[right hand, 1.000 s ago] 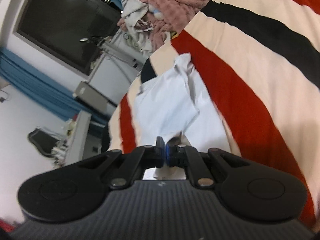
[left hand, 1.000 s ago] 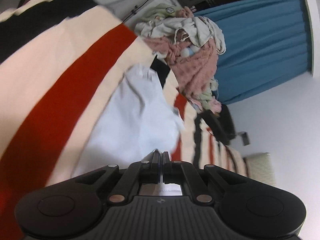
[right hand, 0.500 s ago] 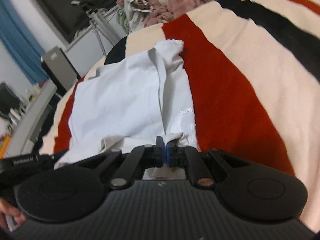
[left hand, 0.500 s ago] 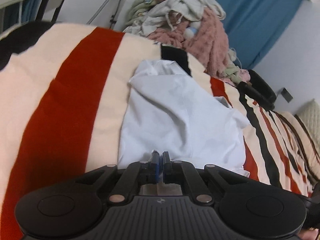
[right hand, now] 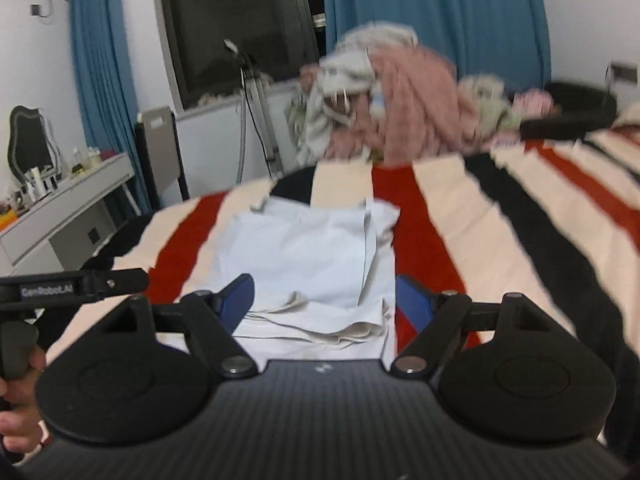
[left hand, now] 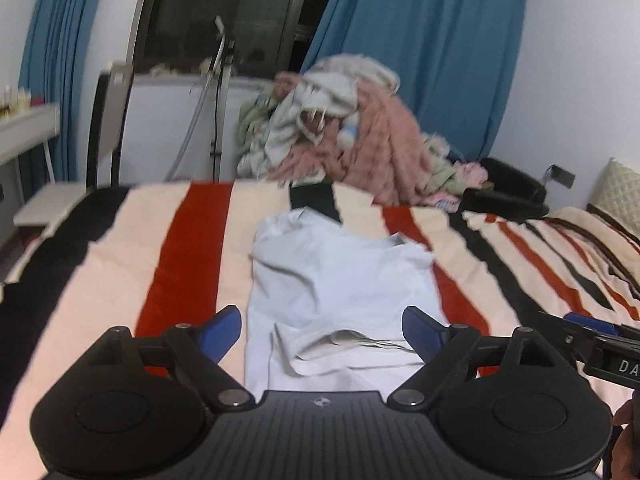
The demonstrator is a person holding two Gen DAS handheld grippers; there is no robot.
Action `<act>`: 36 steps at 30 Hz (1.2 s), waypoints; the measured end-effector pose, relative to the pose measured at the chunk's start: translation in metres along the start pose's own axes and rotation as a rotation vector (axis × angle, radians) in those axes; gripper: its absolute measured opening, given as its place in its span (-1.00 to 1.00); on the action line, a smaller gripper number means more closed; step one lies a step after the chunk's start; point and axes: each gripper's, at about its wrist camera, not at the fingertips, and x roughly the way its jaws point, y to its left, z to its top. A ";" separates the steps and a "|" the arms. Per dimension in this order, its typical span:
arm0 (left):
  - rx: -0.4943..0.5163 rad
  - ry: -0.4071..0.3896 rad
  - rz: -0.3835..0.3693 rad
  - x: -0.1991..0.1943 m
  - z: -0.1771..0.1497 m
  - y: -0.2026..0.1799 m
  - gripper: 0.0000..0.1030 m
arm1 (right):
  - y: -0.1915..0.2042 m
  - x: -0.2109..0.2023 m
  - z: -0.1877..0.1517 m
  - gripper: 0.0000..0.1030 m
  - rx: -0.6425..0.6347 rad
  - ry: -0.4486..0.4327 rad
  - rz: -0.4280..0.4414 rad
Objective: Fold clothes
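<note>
A white garment (left hand: 336, 280) lies folded lengthwise on the striped bed cover (left hand: 188, 264), its rumpled near hem just beyond my fingertips. My left gripper (left hand: 322, 330) is open and empty above that hem. My right gripper (right hand: 324, 296) is open and empty too, over the garment's (right hand: 304, 256) near end. The right gripper's body shows at the right edge of the left wrist view (left hand: 592, 340), and the left gripper's body at the left edge of the right wrist view (right hand: 76, 284).
A heap of unfolded clothes (left hand: 352, 140) with a pink fleece sits at the far end of the bed. A black bin (left hand: 508, 192) lies to its right. A desk (right hand: 64, 216) and chair stand left; blue curtains (left hand: 420, 52) hang behind.
Both grippers have opened and let go of the white garment's hem, which now lies on the bed. Both views have levelled and pulled back.
</note>
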 end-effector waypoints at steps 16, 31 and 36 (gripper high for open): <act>0.055 -0.109 0.003 -0.114 -0.061 -0.019 0.73 | 0.046 -0.083 -0.052 0.54 -0.070 -0.101 0.010; -0.618 0.377 -0.210 -0.029 -0.119 0.057 0.68 | -0.018 -0.029 -0.109 0.56 0.641 0.305 0.219; -0.845 0.373 -0.214 0.006 -0.138 0.087 0.57 | -0.043 0.001 -0.138 0.37 0.890 0.309 0.211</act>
